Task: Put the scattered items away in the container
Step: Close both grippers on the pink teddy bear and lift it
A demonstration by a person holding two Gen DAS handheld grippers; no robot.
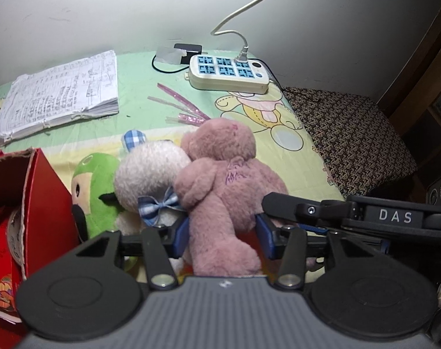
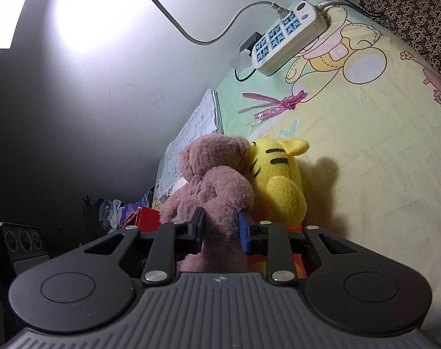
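A pink plush bear point(image 1: 220, 180) lies on the cartoon-print sheet against a white plush with a blue checked bow point(image 1: 148, 174) and a green plush point(image 1: 95, 186). My left gripper point(image 1: 223, 238) has its blue pads against both sides of the bear's leg. The right gripper's finger point(image 1: 278, 206) reaches in at the bear's right side. In the right wrist view my right gripper point(image 2: 220, 228) is shut on a limb of the pink bear point(image 2: 209, 168), with a yellow tiger plush point(image 2: 281, 180) leaning beside it. An open red box point(image 1: 43, 192) stands at the left.
A handwritten notebook point(image 1: 60, 90) lies at the back left, and a power strip point(image 1: 229, 72) with a white cable sits by the wall. Pink ribbon strips point(image 1: 185, 110) lie mid-sheet. A dark patterned cushion point(image 1: 351, 133) borders the right edge.
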